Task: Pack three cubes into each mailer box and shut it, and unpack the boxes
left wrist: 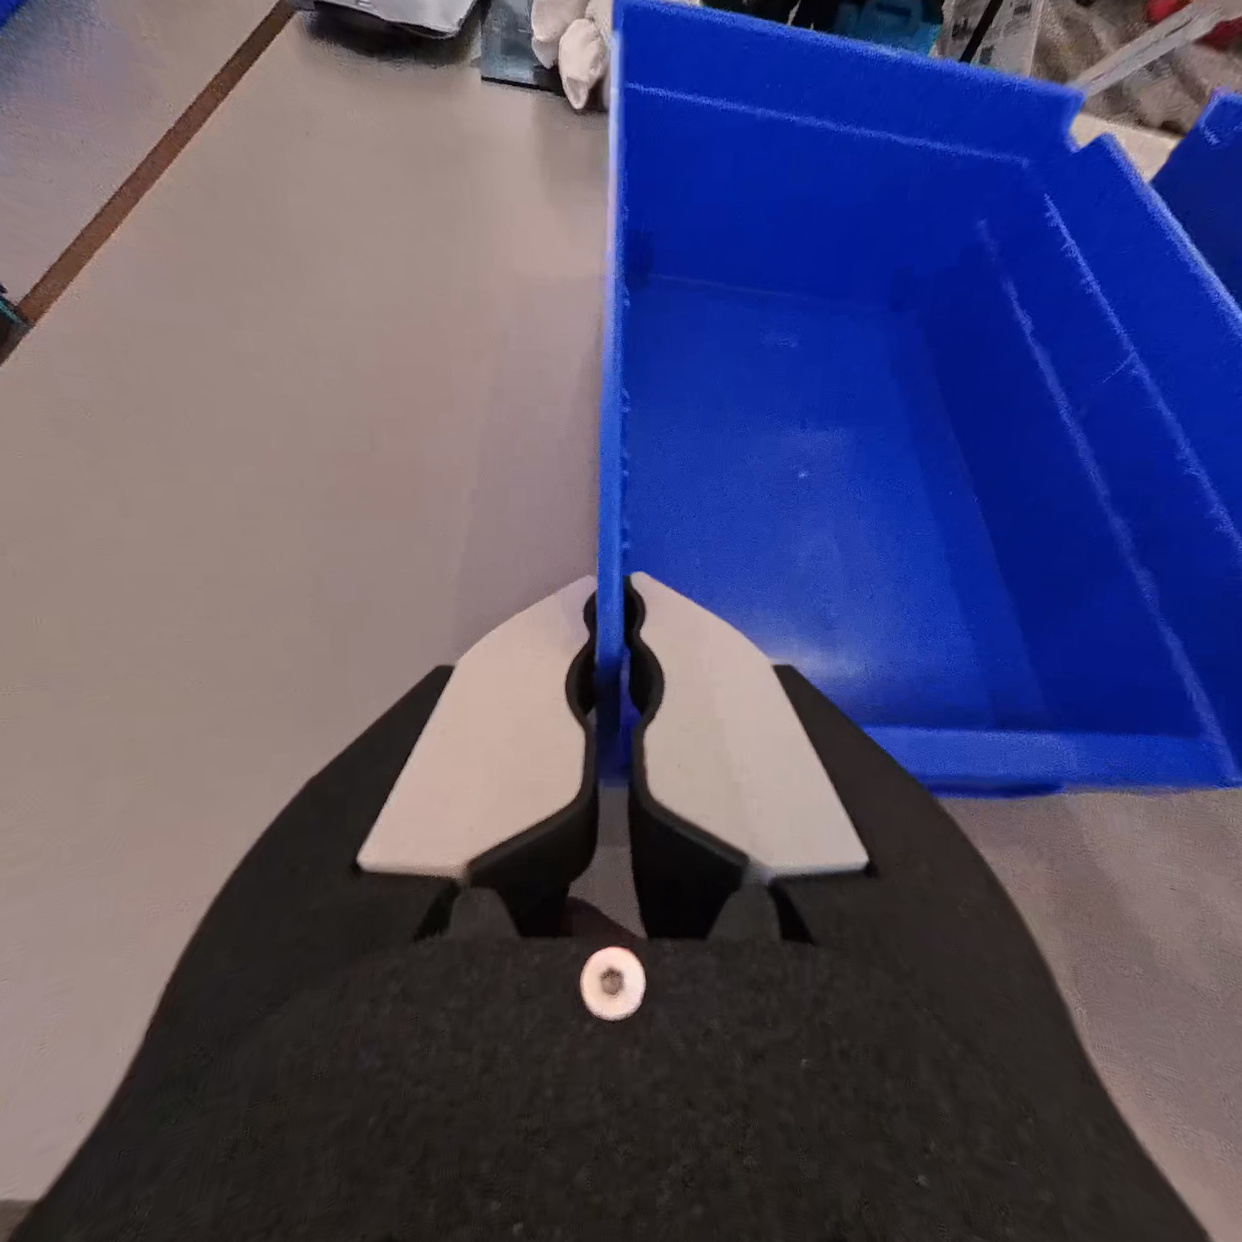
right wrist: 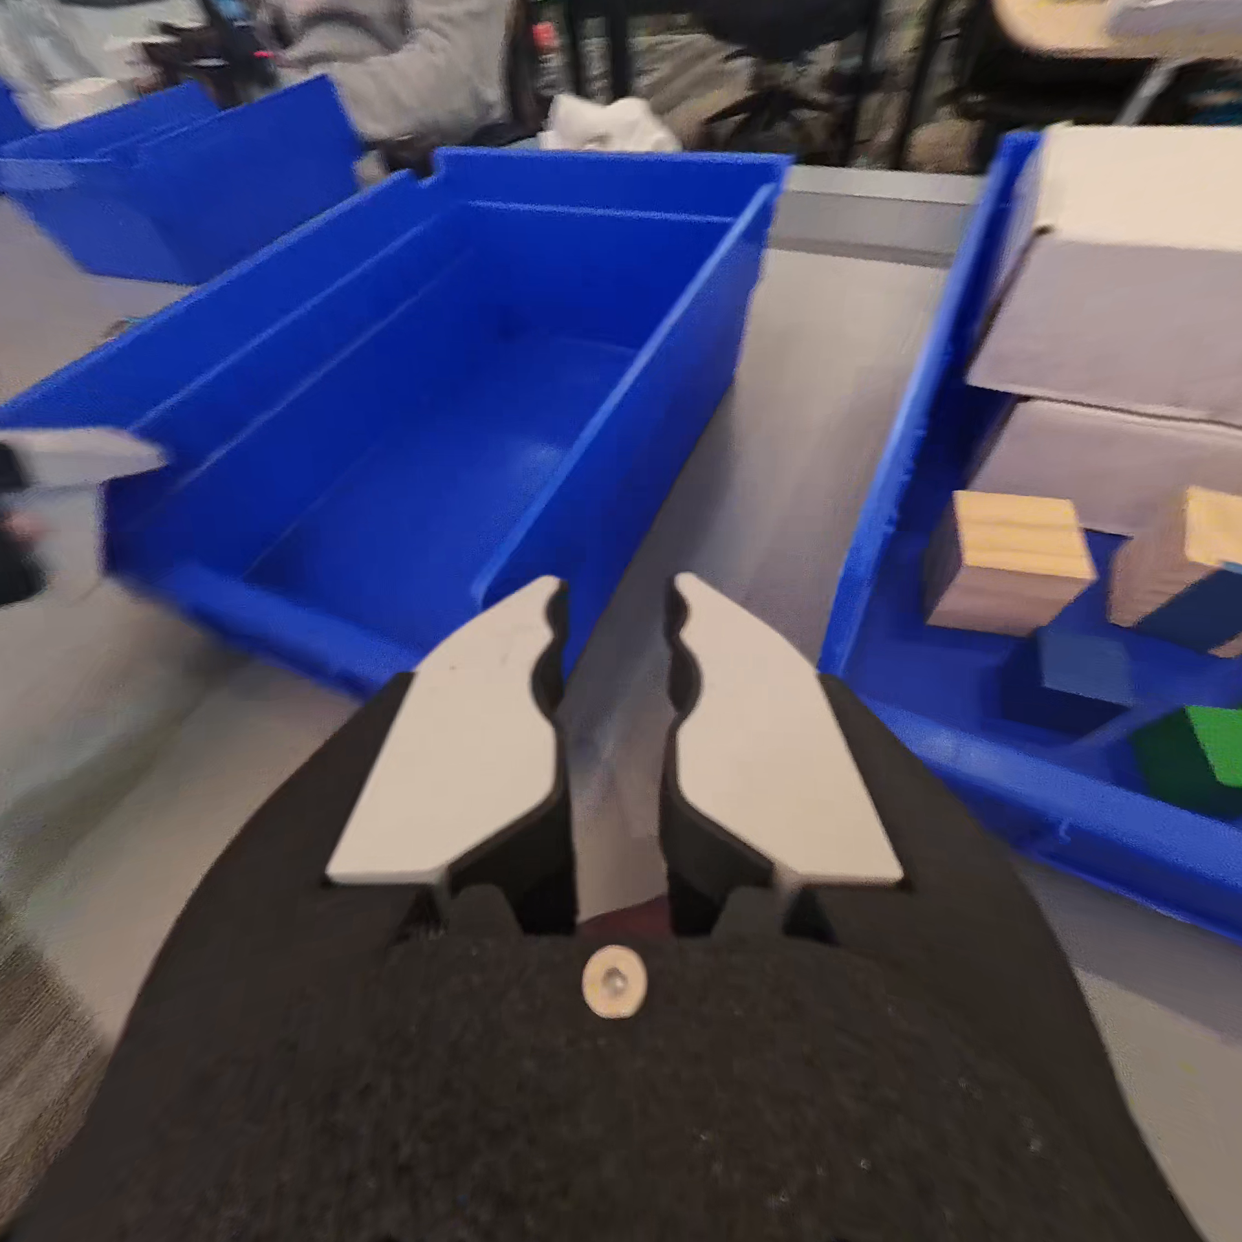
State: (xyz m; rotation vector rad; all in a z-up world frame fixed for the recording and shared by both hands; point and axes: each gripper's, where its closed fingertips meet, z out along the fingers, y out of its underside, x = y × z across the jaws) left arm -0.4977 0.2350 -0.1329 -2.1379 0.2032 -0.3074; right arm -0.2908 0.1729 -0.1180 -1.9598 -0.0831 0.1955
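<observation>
Gripping the blue bin's (left wrist: pixel 874 437) wall, left gripper (left wrist: pixel 611 591); cubes (right wrist: pixel 1008 564) seemingly rightward.

- Three blue plastic bins: an empty middle bin (right wrist: pixel 430 403), one left of it (right wrist: pixel 181 175), one right (right wrist: pixel 894 470).
- Two white cardboard mailer boxes (right wrist: pixel 1136 269), stacked in the right bin.
- Two pale wooden cubes (right wrist: pixel 1008 564), one blue cube (right wrist: pixel 1082 662), one green cube (right wrist: pixel 1203 753).

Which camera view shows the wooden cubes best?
The right wrist view: two wooden cubes lie in the blue bin on its right, under the white boxes. The left wrist view shows none of them, only the empty bin that the left gripper holds.
</observation>
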